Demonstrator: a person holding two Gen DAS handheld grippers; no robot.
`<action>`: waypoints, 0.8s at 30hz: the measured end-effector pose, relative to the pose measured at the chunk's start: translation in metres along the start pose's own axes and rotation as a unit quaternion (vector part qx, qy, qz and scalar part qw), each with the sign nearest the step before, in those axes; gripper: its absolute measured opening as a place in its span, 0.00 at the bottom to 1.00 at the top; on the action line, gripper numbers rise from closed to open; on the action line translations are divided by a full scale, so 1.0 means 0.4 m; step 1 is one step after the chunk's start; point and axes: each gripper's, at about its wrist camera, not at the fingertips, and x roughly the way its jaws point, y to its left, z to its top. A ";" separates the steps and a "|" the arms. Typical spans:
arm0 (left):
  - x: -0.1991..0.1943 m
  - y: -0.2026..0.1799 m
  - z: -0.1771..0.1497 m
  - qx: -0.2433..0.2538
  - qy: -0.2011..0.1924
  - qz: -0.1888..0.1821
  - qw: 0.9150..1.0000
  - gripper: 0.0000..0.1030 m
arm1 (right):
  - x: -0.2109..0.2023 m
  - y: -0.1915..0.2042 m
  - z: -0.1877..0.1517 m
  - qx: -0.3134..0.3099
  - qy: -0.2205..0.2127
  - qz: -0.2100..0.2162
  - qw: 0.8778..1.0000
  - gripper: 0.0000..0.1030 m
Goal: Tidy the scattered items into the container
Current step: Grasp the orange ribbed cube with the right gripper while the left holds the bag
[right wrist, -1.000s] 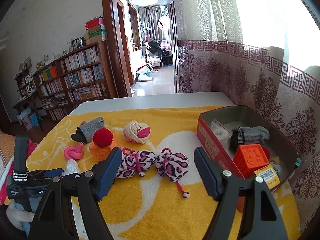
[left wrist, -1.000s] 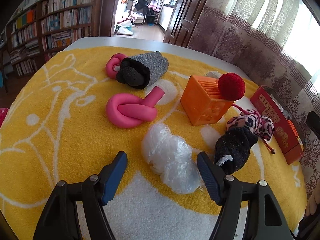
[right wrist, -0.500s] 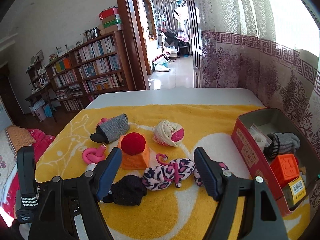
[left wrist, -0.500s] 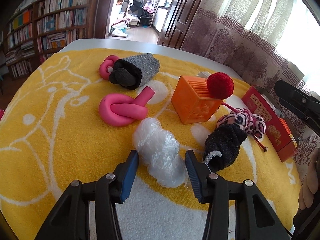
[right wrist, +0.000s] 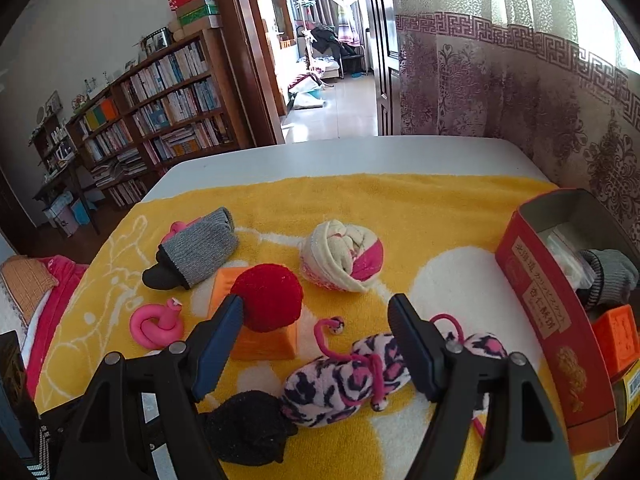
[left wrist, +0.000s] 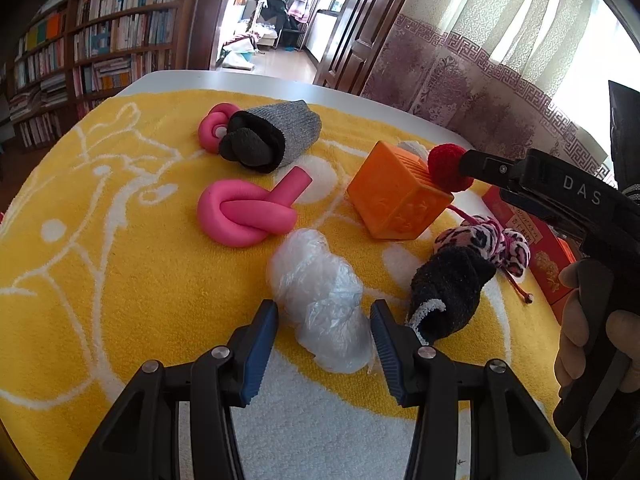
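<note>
My left gripper [left wrist: 323,332] is open, its blue-padded fingers on either side of a crumpled clear plastic bag [left wrist: 320,296] lying on the yellow towel [left wrist: 100,240]. My right gripper [right wrist: 316,340] is open and empty, above a leopard-print toy [right wrist: 348,376], with its left finger next to a red pompom [right wrist: 268,296] that sits on an orange block [right wrist: 264,340]. The red box [right wrist: 556,320] stands at the right edge and holds a grey sock [right wrist: 612,276], an orange block [right wrist: 616,336] and other items.
On the towel lie a pink foam knot [left wrist: 244,212], a grey-and-black sock roll [left wrist: 272,140] with another pink knot [left wrist: 214,128] behind it, a black sock [left wrist: 448,292] and a cream-and-pink sock ball [right wrist: 344,256]. A bookshelf [right wrist: 160,112] and doorway are beyond the table.
My left gripper has narrowed around the plastic bag. My right gripper has swung left from the box and come down close over the pompom and leopard toy.
</note>
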 end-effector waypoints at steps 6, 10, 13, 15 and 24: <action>-0.001 -0.004 -0.001 0.001 0.001 -0.004 1.000 0.49 | -0.036 -0.004 0.008 0.012 -0.032 -0.013 0.999 0.76; 0.001 -0.002 -0.001 -0.001 0.002 -0.005 1.000 0.49 | -0.052 0.029 0.000 -0.006 -0.044 0.011 0.999 0.76; 0.003 -0.005 -0.002 0.000 0.003 -0.004 1.000 0.49 | -0.038 0.060 -0.005 -0.029 -0.028 0.043 0.998 0.76; 0.003 -0.006 -0.002 0.001 0.003 -0.003 1.000 0.49 | -0.021 0.075 -0.009 -0.039 -0.014 0.056 0.998 0.76; 0.005 -0.008 -0.003 0.003 0.003 0.002 1.000 0.49 | 0.088 0.091 -0.014 -0.034 0.049 0.078 0.995 0.76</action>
